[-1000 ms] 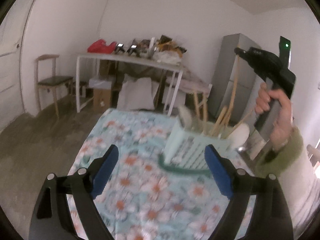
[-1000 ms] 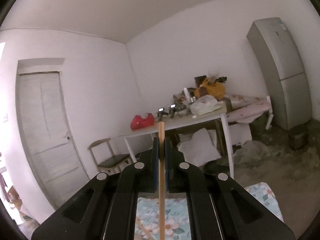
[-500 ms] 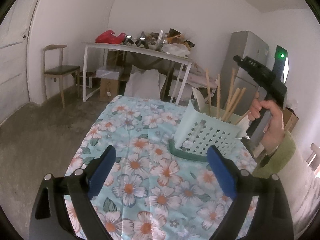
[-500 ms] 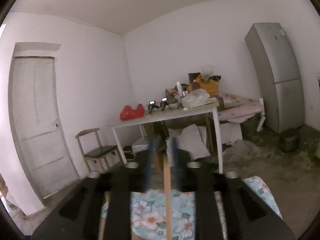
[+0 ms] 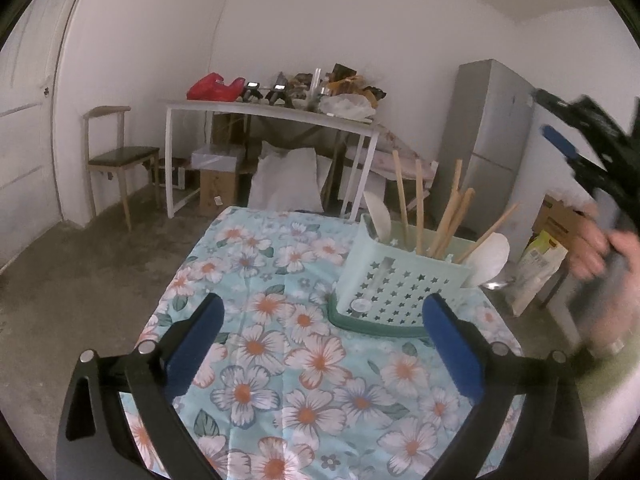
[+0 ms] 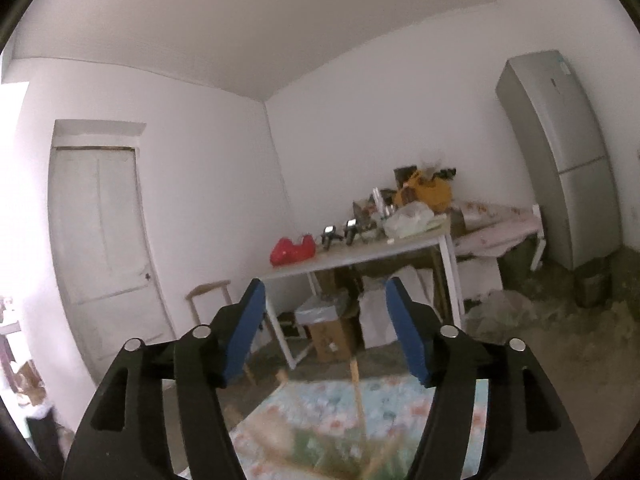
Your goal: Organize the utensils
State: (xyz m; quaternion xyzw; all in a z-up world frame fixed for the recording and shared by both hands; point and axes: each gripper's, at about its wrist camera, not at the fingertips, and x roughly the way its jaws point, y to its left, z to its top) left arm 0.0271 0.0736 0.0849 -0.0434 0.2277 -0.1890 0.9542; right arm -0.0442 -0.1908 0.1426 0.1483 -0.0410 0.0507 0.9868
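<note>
Left gripper (image 5: 320, 344) low over the floral tablecloth (image 5: 280, 360), jaws spread as wide as they go after a last bit of opening, blue pads (image 5: 196, 336) clear of everything, nothing between them. Just beyond the right pad, a mint-green utensil caddy (image 5: 400, 284) with star-shaped holes, standing upright in a darker green drip tray (image 5: 372, 326) near the right edge of the table. Inside the caddy: several wooden chopsticks (image 5: 418, 212) leaning at different angles, plus two white spoon-like heads (image 5: 488, 258), one at the back left and one at the right end. Right gripper (image 6: 324, 328) seen from its own camera with jaws released and just opening further, blue pads (image 6: 244, 336) apart with a clear gap. One wooden chopstick (image 6: 356, 384) visible below that gap, standing free and touching neither pad, lower part lost in blur over the caddy. In the left view, the same gripper blurred at the far right, held up by a hand (image 5: 600, 248) in a green sleeve (image 5: 616, 384). Behind, a white table (image 5: 272, 114) cluttered with a red bag (image 5: 214, 88) and other items, a wooden chair (image 5: 120, 156) by the wall, a grey refrigerator (image 5: 488, 140), a white door (image 6: 104, 248), boxes on the concrete floor.
</note>
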